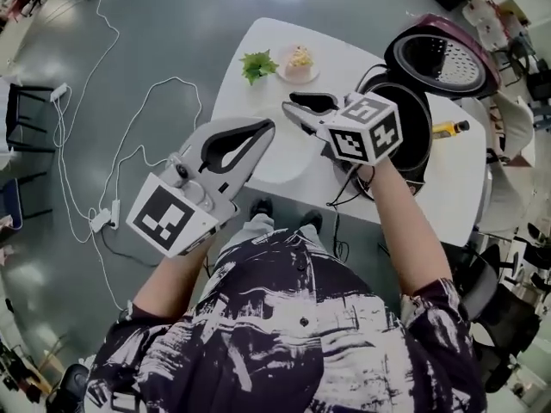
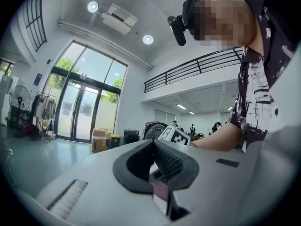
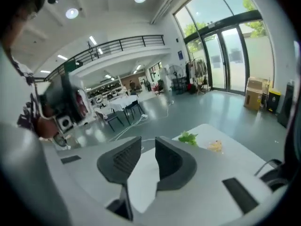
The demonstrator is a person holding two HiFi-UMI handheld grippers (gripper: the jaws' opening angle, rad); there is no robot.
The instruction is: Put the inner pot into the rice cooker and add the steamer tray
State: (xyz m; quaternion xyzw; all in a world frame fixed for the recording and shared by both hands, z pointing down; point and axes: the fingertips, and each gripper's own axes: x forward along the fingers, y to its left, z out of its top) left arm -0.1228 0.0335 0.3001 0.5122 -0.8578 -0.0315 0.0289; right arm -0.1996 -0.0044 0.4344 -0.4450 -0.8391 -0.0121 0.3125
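The rice cooker [image 1: 403,120] stands on the right part of the white table [image 1: 258,157]. Its maroon lid [image 1: 443,58] is swung up and shows a perforated metal inner face. The cooker's inside is dark, and I cannot tell what sits in it. My right gripper [image 1: 289,108] hovers over the table just left of the cooker, open by a narrow gap, nothing between its jaws [image 3: 148,141]. My left gripper [image 1: 269,126] is held at the table's near left edge, shut and empty [image 2: 153,142]. The lid [image 2: 154,131] also shows far off in the left gripper view.
A sprig of greens [image 1: 256,64] and a small plate of food [image 1: 299,61] lie at the table's far side. A yellow-and-black object [image 1: 449,128] sits right of the cooker. A black cord [image 1: 344,192] hangs off the front edge. White cables [image 1: 95,218] cross the floor; chairs [image 1: 508,308] stand at the right.
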